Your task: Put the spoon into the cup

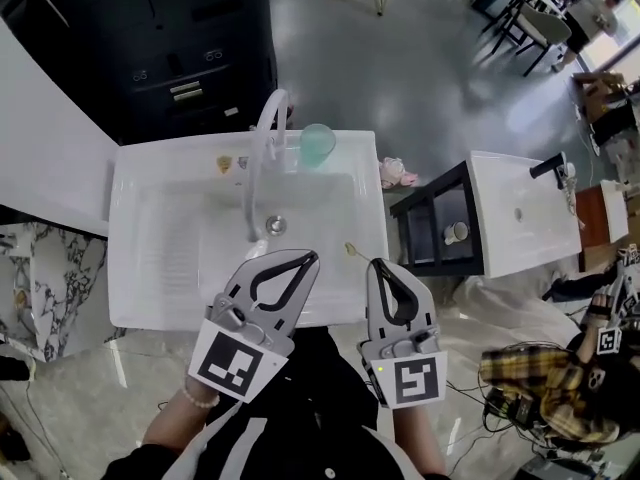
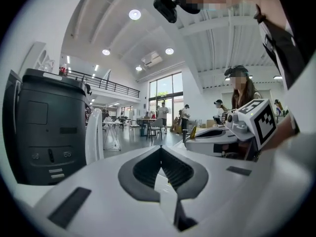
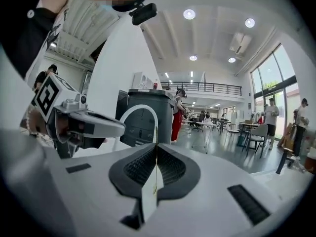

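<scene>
My right gripper (image 1: pixel 377 264), over the front edge of the sink (image 1: pixel 130 168), has its jaws squeezed tight on the thin gold spoon (image 1: pixel 352 251), which pokes ahead and left toward the green cup (image 1: pixel 318 145) on the back edge, well apart; my left gripper (image 1: pixel 312 256) is closed on nothing.

Bright, even daylight fills all 3 views. In the right gripper view, round ceiling lamps (image 3: pixel 189 14) glow at 12 o'clock and tall windows (image 3: pixel 276 78) wash out at 3 o'clock. Fisheye bending and black vignetting ring both gripper views. The left gripper (image 2: pixel 160 148) and right gripper (image 3: pixel 156 144) bodies blur toward 6 o'clock. In the head view, the floor (image 1: pixel 450 78) shines softly at 1 o'clock.
</scene>
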A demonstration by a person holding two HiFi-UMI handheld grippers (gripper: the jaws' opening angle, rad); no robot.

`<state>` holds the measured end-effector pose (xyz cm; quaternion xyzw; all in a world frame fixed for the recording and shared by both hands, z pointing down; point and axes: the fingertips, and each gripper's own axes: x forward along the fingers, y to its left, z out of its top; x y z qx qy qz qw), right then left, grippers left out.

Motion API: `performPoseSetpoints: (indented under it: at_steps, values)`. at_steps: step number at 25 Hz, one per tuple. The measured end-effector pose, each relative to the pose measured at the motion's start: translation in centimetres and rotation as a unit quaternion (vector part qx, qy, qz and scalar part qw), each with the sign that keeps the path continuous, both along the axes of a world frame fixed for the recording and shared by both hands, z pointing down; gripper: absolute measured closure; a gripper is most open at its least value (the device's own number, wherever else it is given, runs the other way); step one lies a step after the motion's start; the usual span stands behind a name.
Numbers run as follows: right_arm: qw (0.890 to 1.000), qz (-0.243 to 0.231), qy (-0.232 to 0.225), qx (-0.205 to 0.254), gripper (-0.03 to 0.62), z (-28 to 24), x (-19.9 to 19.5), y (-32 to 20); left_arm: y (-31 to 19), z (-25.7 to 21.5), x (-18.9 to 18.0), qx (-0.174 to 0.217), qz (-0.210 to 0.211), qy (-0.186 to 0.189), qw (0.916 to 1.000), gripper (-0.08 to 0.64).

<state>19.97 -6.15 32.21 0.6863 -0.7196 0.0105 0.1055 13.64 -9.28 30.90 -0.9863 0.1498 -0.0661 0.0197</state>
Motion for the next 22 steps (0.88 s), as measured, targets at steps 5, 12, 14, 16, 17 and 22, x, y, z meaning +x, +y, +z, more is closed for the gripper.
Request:
performPoseSetpoints:
  at_steps: [5, 12, 14, 16, 17, 22]
  values:
    - [1.0, -0.031, 0.0, 0.004, 0.584, -0.6, 0.3, -2.0, -0.9, -0.5, -0.1, 0.001, -0.032, 0.002, 0.9995, 0.563]
    - [0.997, -0.076, 0.0, 0.014, 0.584, -1.4, 0.0, -4.6, -2.0, -0.4, -0.2, -0.012, -0.076, 0.004, 0.997, 0.563]
    - [0.996, -0.084, 0.001, 0.015, 0.584, -1.4, 0.1, -5.2, -2.2, -0.5, -0.2, -0.009, -0.086, 0.004, 0.9963, 0.563]
    - [0.996, -0.092, 0.001, 0.015, 0.584, -1.3, 0.3, -5.7, -2.4, -0.5, -0.4, -0.006, -0.094, 0.004, 0.9955, 0.563]
    - [0.995, -0.095, -0.001, 0.013, 0.584, -1.3, 0.4, -6.0, -2.5, -0.5, -0.4, -0.004, -0.098, 0.003, 0.9951, 0.563]
    - [0.995, -0.1, 0.003, 0.017, 0.584, -1.1, 1.7, -7.6, -2.6, -0.6, -0.6, -0.002, -0.119, 0.001, 0.9929, 0.563]
